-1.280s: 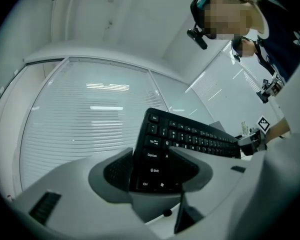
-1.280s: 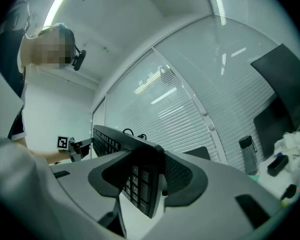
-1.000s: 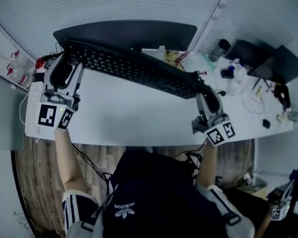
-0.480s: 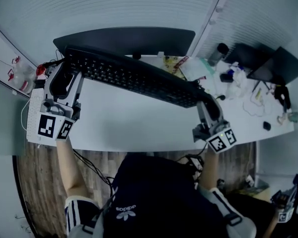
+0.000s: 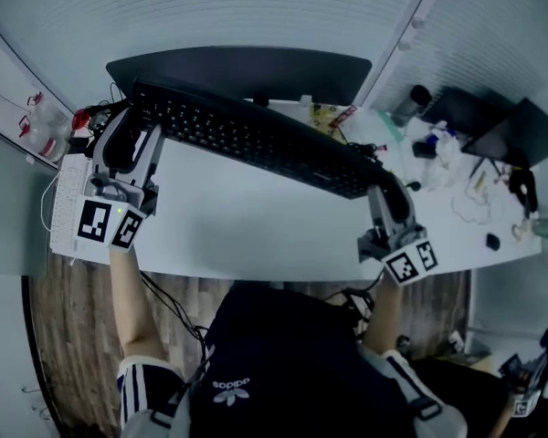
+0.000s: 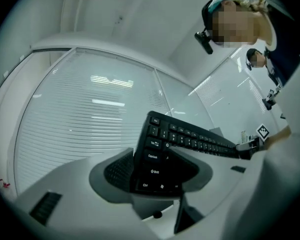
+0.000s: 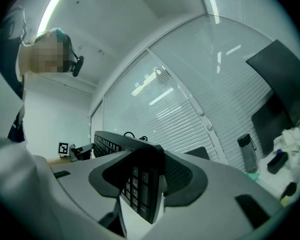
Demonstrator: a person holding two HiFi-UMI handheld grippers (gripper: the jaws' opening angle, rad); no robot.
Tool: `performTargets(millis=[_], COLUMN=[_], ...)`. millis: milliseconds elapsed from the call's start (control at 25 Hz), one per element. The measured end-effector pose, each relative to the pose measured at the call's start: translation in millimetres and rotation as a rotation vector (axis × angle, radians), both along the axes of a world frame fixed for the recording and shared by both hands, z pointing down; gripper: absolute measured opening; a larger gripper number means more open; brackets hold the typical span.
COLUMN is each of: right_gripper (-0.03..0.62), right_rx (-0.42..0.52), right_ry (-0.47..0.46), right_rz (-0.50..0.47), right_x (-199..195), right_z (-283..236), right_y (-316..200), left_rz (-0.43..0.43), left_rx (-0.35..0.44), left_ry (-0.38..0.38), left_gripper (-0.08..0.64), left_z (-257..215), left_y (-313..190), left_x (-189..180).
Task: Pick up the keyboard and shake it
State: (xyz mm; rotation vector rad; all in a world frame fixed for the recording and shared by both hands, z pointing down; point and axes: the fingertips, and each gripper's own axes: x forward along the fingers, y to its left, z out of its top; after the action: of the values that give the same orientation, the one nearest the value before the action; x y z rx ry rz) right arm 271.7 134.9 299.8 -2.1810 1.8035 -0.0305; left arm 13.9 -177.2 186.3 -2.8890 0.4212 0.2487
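A long black keyboard [image 5: 256,140] hangs in the air above the white desk [image 5: 237,217], tilted with its keys toward me and its left end higher. My left gripper [image 5: 132,121] is shut on its left end; the Ctrl and Shift keys of the keyboard [image 6: 162,159] sit between the pads in the left gripper view. My right gripper [image 5: 384,182] is shut on the right end, where the number pad of the keyboard [image 7: 140,184] shows between its pads.
A dark monitor [image 5: 242,67] stands behind the keyboard. A second white keyboard [image 5: 66,199] lies at the desk's left edge. Clutter covers the right of the desk: a dark bottle [image 5: 411,103], papers [image 5: 365,121], a laptop [image 5: 521,130] and cables [image 5: 475,194].
Both grippers have shifted slightly right with the keyboard still held between them; the keyboard stays lifted and tilted. The grips have not changed.
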Motion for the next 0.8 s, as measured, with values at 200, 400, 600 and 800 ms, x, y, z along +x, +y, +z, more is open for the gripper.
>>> performTargets(millis=[200,400,600,800], right_gripper=[0.178,0.174,0.175,0.175], right_rx=[0.026,0.032,0.007,-0.018], right_ry=[-0.049,-0.094,-0.059,-0.088], right_rz=[0.014,-0.006,-0.014,0.002], right_x=[10,0,2,-2], right_z=[12,11,9,19], right_y=[-8,3,1,-2], left_rz=[-0.008,0.015,0.015,0.027], left_rx=[0.019,0.015,0.013,0.033], left_ry=[-0.014,0.002,0.000,-0.044], left_gripper=[0.219,0.219,0.219,0.218], left_z=[-2,-3,-8,-5], left_y=[-8,-2,0,0], left_x=[10,6,4,10])
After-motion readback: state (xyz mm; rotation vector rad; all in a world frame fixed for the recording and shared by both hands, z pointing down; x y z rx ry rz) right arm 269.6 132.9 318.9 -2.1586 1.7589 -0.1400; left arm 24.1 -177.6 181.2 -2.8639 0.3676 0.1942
